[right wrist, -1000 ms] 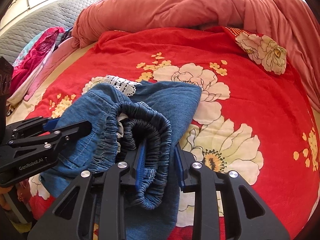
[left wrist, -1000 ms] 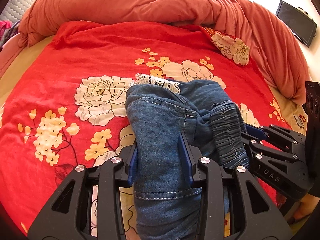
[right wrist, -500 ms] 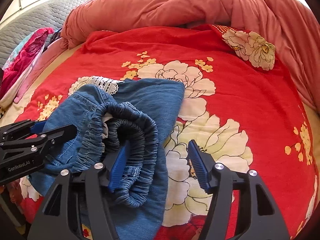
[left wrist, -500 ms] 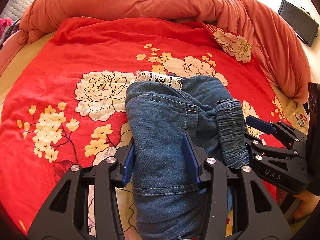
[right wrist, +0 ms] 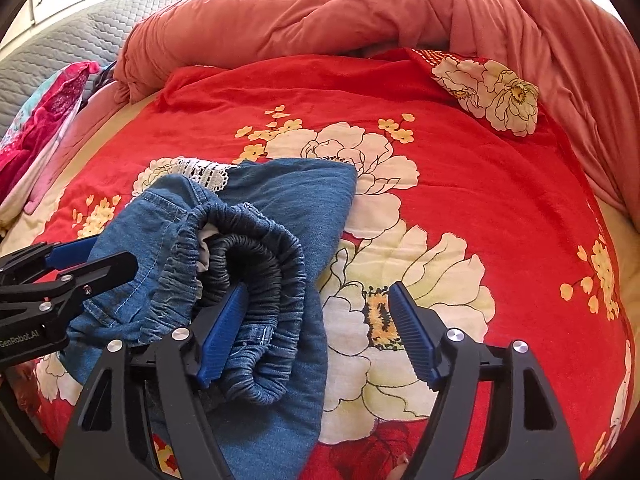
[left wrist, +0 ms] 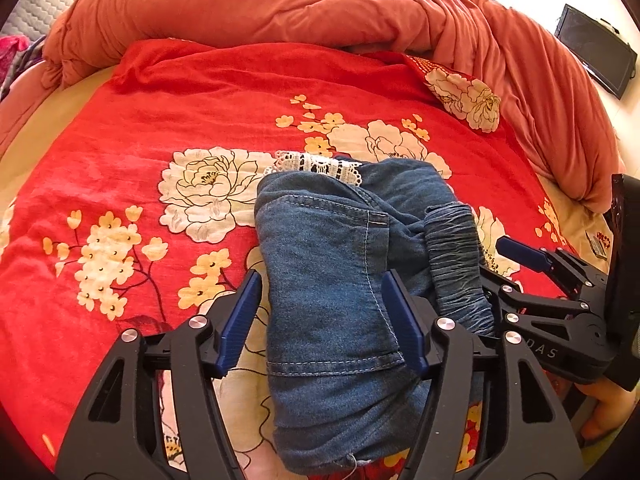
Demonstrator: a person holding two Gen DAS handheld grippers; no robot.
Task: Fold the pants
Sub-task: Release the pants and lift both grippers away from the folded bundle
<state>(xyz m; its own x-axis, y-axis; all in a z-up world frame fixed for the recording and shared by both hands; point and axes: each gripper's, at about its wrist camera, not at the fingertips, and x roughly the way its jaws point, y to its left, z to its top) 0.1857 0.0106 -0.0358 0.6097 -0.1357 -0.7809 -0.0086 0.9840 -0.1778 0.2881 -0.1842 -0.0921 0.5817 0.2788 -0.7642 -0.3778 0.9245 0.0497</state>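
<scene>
Pants [left wrist: 336, 280] lie folded into a blue denim bundle at lower centre of the left wrist view, on a red flowered sheet [left wrist: 180, 112]. White lace [left wrist: 320, 166] peeks from under the bundle's far edge, and the gathered waistband [left wrist: 456, 264] sits on its right side.

Left gripper [left wrist: 322, 322] straddles the bundle at the bottom of the frame. Its jaws are opening, with the denim between the blue pads; the left pad stands clear of the cloth, the right one just beside it.

Right gripper [right wrist: 316, 334] sits at bottom centre of the right wrist view, jaws opening. Its left pad rests against the waistband roll [right wrist: 264, 280], while the right pad hangs apart over the sheet [right wrist: 500, 184].

Orange duvet [left wrist: 280, 4] is heaped across the top of both views. Pink clothes [right wrist: 36, 120] lie at the left edge of the right wrist view.
</scene>
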